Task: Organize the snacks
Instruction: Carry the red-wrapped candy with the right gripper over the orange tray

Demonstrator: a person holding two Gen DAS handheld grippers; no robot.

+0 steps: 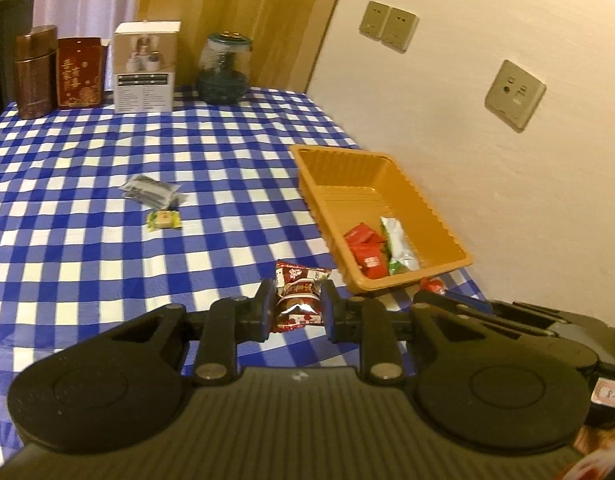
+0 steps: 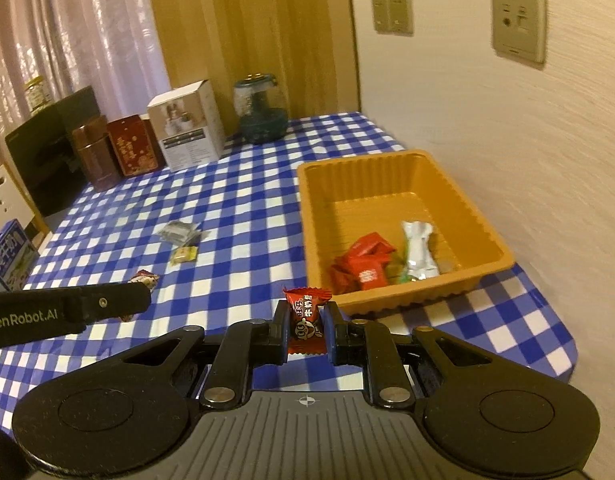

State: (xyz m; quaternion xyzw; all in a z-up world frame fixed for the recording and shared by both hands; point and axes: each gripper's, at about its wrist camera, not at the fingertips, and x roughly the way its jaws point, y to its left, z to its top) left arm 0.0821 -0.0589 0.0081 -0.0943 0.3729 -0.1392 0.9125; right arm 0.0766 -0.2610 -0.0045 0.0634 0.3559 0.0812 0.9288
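Observation:
My left gripper [image 1: 295, 304] is shut on a dark red snack packet [image 1: 298, 296], held above the checked cloth just left of the orange tray [image 1: 439, 216]. My right gripper [image 2: 306, 320] is shut on a red-orange candy [image 2: 306, 312], in front of the tray's [image 2: 483, 236] near left corner. The tray holds red packets [image 2: 363, 260] and a silver-green packet [image 2: 417, 248]. A grey packet [image 1: 153, 190] and a small yellow-green candy [image 1: 164, 220] lie on the cloth to the left. The left gripper [image 2: 67, 312] shows at the left of the right wrist view.
At the table's back edge stand a brown tin [image 1: 35, 72], a red box [image 1: 81, 72], a white box [image 1: 145, 68] and a dark glass jar [image 1: 225, 68]. The wall runs close along the right, behind the tray. A blue carton [image 2: 9, 256] sits at far left.

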